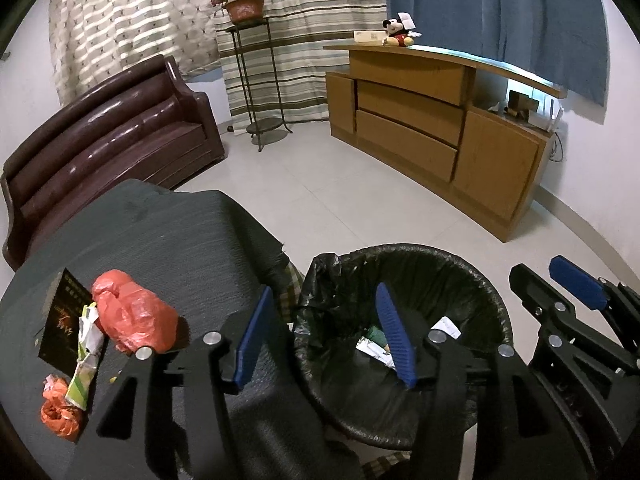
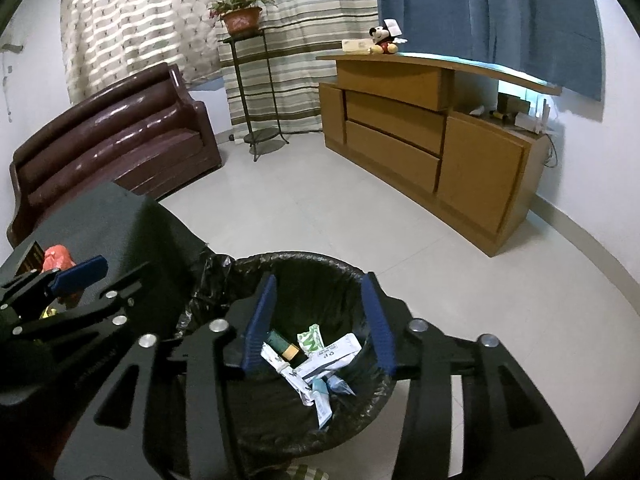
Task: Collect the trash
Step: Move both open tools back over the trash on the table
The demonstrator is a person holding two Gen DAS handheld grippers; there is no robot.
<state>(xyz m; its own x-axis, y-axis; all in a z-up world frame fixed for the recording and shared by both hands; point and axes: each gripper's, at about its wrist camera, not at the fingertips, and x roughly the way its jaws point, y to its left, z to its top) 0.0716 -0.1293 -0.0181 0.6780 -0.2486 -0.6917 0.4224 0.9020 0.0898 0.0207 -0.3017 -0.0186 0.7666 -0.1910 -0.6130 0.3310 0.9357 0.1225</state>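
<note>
Currently both hand-held grippers, left [image 1: 326, 336] and right [image 2: 318, 324], hang apart and empty over the lined bin [image 2: 256, 264]; risk: red bag [image 1: 134, 316] slipping if pinched loosely.

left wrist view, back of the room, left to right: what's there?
Brown leather sofa → potted plant on a metal stand → Mickey Mouse plush on the wooden cabinet.

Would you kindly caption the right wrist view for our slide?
Right gripper open and empty above the lined trash bin, wrappers lying inside.
</note>
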